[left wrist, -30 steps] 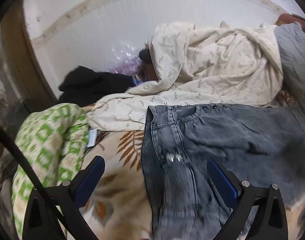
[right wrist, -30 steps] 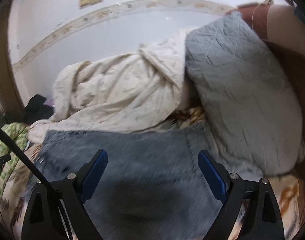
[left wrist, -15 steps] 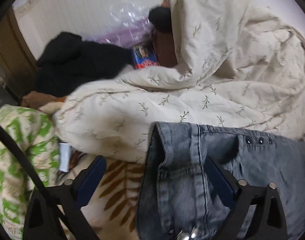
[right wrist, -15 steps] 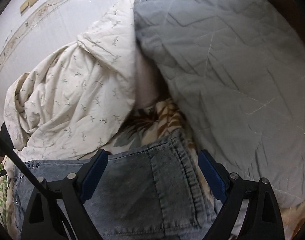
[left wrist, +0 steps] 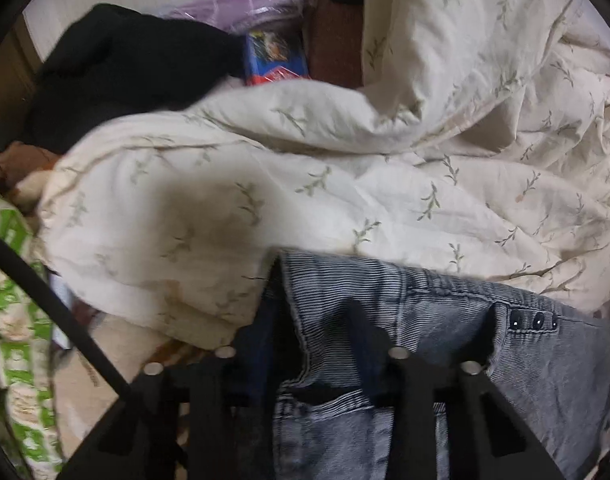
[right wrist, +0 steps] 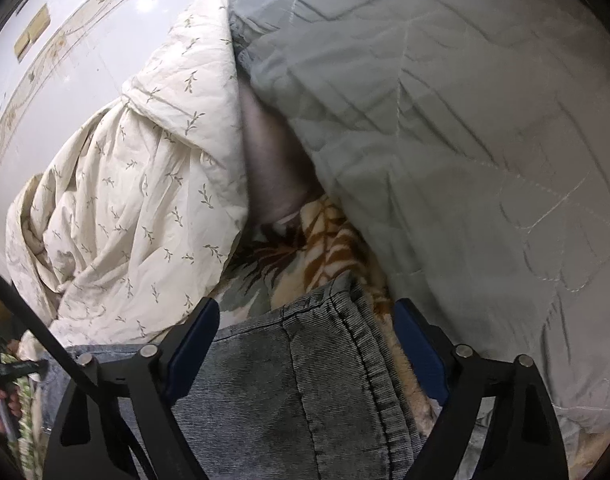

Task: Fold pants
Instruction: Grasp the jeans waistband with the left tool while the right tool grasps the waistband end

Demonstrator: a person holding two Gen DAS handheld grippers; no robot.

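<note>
Grey-blue jeans [left wrist: 545,380] lie flat on a bed. In the left wrist view my left gripper [left wrist: 313,304] points steeply down at the waistband corner. Its jaws are closing, and the denim band is pinched between the dark fingers [left wrist: 361,328]. In the right wrist view the jeans [right wrist: 265,380] end in a stitched corner at the far edge. My right gripper [right wrist: 305,312] straddles that corner. Its jaws stand wide and are just starting to close, and the blue pads [right wrist: 193,340] stay apart from the denim.
A cream duvet with leaf sprigs [left wrist: 345,168] is heaped just beyond the jeans. A grey quilted cover [right wrist: 445,140] rises at the right. A leaf-print blanket [right wrist: 317,248] lies under the jeans. A black garment [left wrist: 125,72], a blue box [left wrist: 275,58] and a green-white cloth [left wrist: 9,320] sit at the left.
Both grippers have moved forward and down to the far edge of the jeans. The left jaws have closed from wide open onto the waistband corner. The right jaws have narrowed slightly.
</note>
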